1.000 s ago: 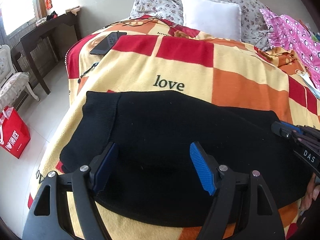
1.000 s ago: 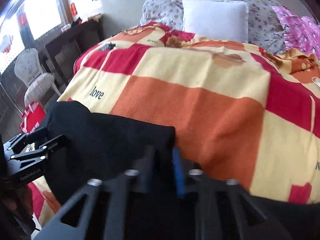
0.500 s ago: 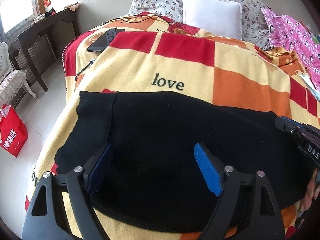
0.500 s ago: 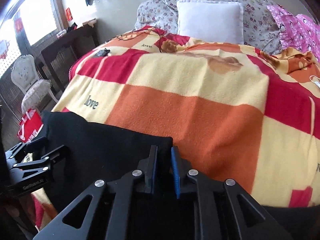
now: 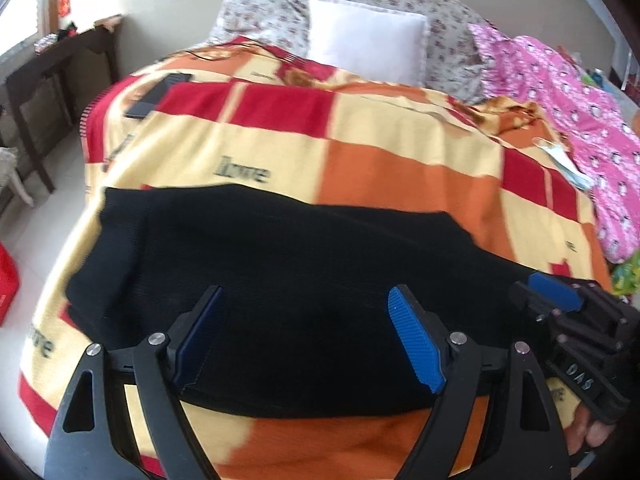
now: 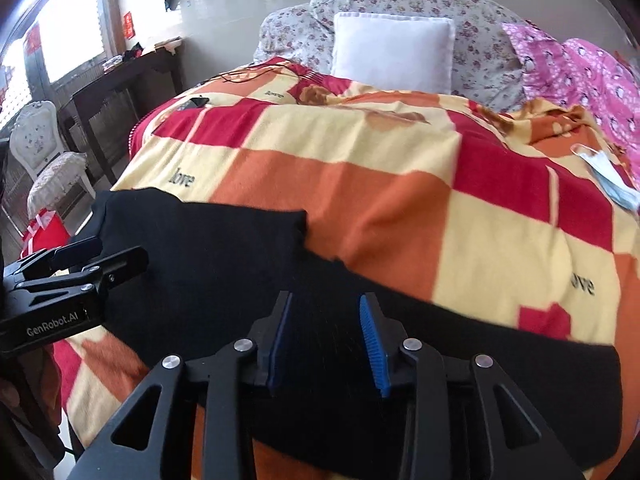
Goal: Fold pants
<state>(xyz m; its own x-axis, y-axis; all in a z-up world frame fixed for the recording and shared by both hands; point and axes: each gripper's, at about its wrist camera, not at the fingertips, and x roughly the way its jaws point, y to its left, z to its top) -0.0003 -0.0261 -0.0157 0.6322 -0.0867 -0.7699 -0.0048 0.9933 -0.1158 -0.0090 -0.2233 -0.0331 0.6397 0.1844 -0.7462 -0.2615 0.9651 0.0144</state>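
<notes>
While the black pants [image 5: 288, 280] lie flat across the near end of the checked blanket [image 5: 400, 152], the left gripper [image 5: 306, 336] hovers above their near edge with its blue pads spread wide and nothing between them. Just right of it, the right gripper [image 6: 326, 340] hangs over the pants with its jaws parted by a narrower gap, likewise gripping nothing. At the blanket's far end a white pillow [image 6: 394, 50] leans on floral bedding [image 6: 480, 52]. Pink patterned cloth [image 5: 568, 120] lies along the blanket's right side, and a dark desk [image 6: 120, 92] stands beyond its left edge.
</notes>
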